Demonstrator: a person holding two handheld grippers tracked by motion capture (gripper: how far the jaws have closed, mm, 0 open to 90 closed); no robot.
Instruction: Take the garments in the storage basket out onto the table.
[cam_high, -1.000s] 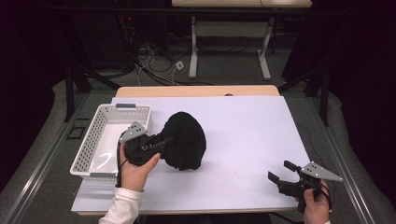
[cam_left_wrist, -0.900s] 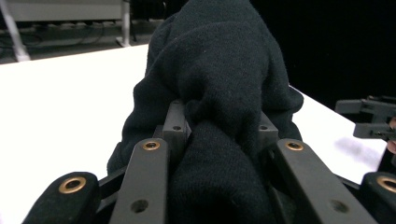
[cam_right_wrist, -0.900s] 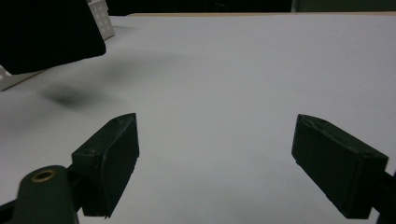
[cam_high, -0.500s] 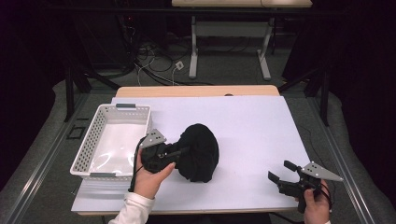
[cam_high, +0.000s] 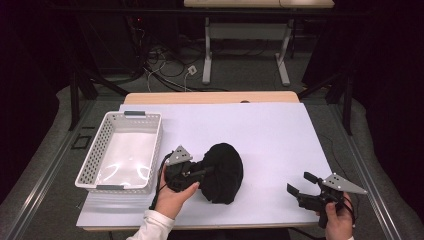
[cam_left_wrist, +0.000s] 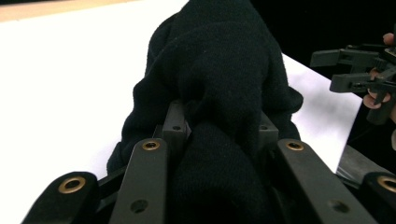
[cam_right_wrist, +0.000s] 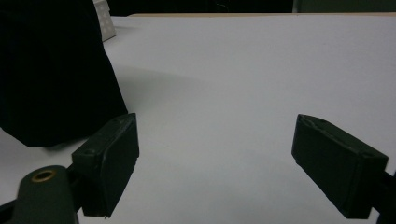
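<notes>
So the work surface is a white sheet or board (cam_high: 270, 135) laid over a wooden table (cam_high: 210, 97), with a strip of bare light wood showing along the far edge. On the left side of the white area sits a white perforated plastic basket (cam_high: 100, 150) with grey handles, nothing in it as far as I can see. The black knit cloth (cam_high: 223, 172), looks like a beanie or some bunched fleece thing, is lying on the white surface around the middle, a bit toward the near edge and just right of the basket. The left gripper (cam_high: 202, 174) has it: in the left gripper view the jaws are closed in on a fold of the fabric (cam_left_wrist: 219, 116), with the cloth bulging up between and over them. The right gripper (cam_high: 299, 184) is well apart from the cloth, down at the near right corner of the table, jaws spread wide with nothing between them, just bare white surface showing in the right gripper view (cam_right_wrist: 215, 154). The room around is pretty dark, grey floor, a tangle of cables (cam_high: 170, 65) on the floor past the table, and the white legs of another desk (cam_high: 207, 50) farther back. Black frame posts (cam_high: 75, 95) stand off the left and right sides.
</notes>
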